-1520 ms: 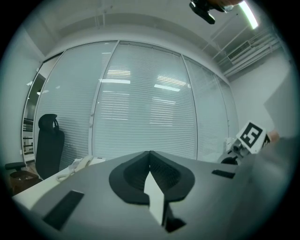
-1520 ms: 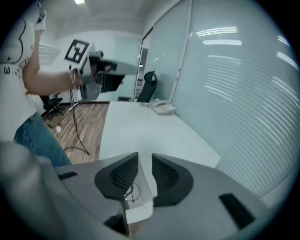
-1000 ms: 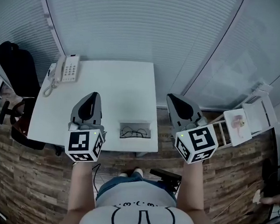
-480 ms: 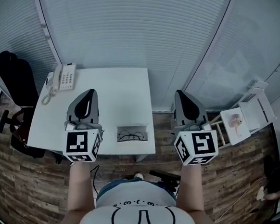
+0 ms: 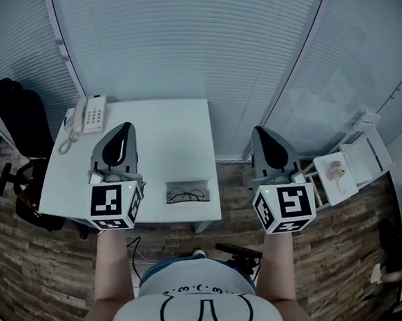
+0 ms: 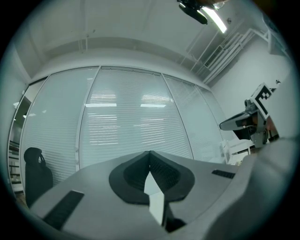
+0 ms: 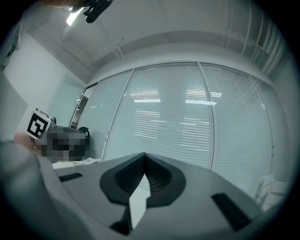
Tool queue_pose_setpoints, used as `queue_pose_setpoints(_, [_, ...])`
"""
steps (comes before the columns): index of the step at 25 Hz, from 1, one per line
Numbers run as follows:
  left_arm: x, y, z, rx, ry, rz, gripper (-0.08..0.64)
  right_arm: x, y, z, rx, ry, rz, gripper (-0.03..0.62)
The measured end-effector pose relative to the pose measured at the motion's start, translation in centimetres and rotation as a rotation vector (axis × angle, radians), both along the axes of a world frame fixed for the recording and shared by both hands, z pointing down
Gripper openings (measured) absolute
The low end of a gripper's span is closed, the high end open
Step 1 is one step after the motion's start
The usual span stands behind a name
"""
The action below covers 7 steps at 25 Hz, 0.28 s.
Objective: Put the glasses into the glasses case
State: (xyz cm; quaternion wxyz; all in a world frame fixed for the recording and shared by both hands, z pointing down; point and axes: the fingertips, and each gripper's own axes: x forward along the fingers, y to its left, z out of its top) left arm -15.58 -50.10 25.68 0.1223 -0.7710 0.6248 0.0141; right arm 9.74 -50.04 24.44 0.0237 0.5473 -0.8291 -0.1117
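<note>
Thin dark-framed glasses (image 5: 188, 193) lie inside a shallow grey open glasses case (image 5: 212, 199) near the front edge of the white table (image 5: 168, 133). My left gripper (image 5: 126, 125) is held above the table's left part, left of the case, jaws closed on nothing. My right gripper (image 5: 261, 131) hangs beyond the table's right edge over the floor, also shut and empty. In the left gripper view the left gripper (image 6: 149, 154) points at the window blinds, as does the right gripper (image 7: 143, 155) in the right gripper view; neither view shows the glasses.
A white desk phone (image 5: 92, 112) sits at the table's far left corner. A black office chair (image 5: 17, 118) stands left of the table, a white rack with papers (image 5: 345, 171) to the right. Blinds close off the far side. A black object (image 5: 239, 251) lies on the wooden floor.
Both grippers have drifted slightly outward and away from me, still shut. The table and case sit a little farther left and up in the head view.
</note>
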Motion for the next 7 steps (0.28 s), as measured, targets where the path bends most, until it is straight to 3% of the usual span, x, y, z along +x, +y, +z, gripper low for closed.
queue_pose_setpoints(7, [0.16,0.21,-0.61,0.009,-0.007,0.006,0.014,-0.53,0.5,-0.69,0.02,0.017,-0.013,0.009])
